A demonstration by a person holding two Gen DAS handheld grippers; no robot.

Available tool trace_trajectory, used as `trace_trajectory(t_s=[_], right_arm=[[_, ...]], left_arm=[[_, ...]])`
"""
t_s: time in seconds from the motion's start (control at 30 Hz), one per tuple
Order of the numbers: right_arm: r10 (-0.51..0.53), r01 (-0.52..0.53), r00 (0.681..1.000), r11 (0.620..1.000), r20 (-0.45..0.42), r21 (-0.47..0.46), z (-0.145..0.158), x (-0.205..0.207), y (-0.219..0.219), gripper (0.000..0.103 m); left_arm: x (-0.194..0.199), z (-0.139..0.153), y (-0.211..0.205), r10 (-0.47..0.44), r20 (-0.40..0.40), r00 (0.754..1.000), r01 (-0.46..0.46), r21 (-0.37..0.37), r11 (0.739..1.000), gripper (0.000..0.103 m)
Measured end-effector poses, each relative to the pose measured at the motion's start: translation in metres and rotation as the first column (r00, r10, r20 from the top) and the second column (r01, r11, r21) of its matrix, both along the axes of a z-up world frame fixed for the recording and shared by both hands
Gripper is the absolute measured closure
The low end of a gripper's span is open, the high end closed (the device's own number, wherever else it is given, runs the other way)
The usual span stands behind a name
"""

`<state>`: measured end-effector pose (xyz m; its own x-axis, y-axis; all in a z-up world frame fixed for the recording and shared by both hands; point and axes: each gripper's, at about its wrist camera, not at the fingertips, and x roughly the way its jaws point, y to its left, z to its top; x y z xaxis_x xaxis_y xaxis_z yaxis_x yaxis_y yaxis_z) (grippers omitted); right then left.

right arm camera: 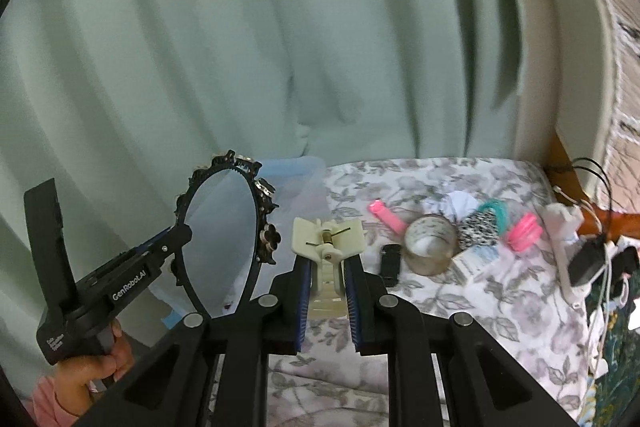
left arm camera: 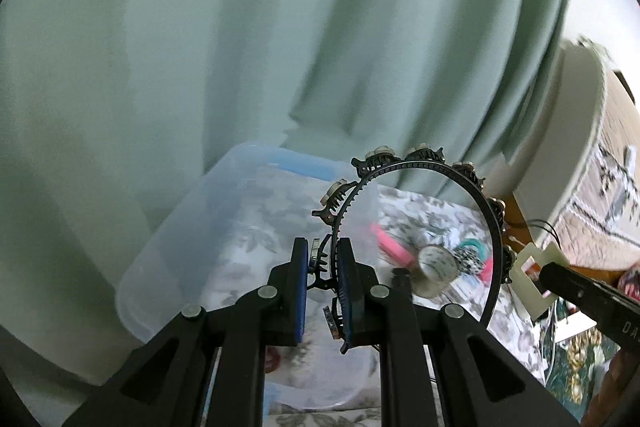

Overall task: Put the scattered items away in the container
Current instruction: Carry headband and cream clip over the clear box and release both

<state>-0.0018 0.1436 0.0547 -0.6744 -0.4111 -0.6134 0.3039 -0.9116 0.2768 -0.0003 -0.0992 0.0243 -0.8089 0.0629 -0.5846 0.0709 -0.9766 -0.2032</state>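
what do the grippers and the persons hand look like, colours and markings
Both grippers are matte black with angular linkage arms, round silver pivot pins and blue finger pads. The left gripper has white "GenRobot.AI" lettering on its body and a pistol-style handle. The person's bare left hand shows a pink sleeve cuff. The right gripper looks identical. No cables visible.

Black headband; cream claw clip; translucent bluish container; grey-floral white bedsheet; pink comb, possibly; pale green curtain.

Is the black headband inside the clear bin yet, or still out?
Out. The left gripper holds the black headband lifted above the clear bin, its arc standing upright against the green curtain.
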Motion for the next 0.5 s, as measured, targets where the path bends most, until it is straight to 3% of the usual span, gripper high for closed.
trace_trajectory(t_s=[0.5], right_arm=[[0.146, -0.147, 0.989, 0.987, 0.024, 0.060, -0.007, -0.015, -0.080, 0.085]], left_arm=[[0.012, -0.021, -0.076, 0.142, 0.029, 0.989, -0.144, 0.083, 0.986, 0.089]])
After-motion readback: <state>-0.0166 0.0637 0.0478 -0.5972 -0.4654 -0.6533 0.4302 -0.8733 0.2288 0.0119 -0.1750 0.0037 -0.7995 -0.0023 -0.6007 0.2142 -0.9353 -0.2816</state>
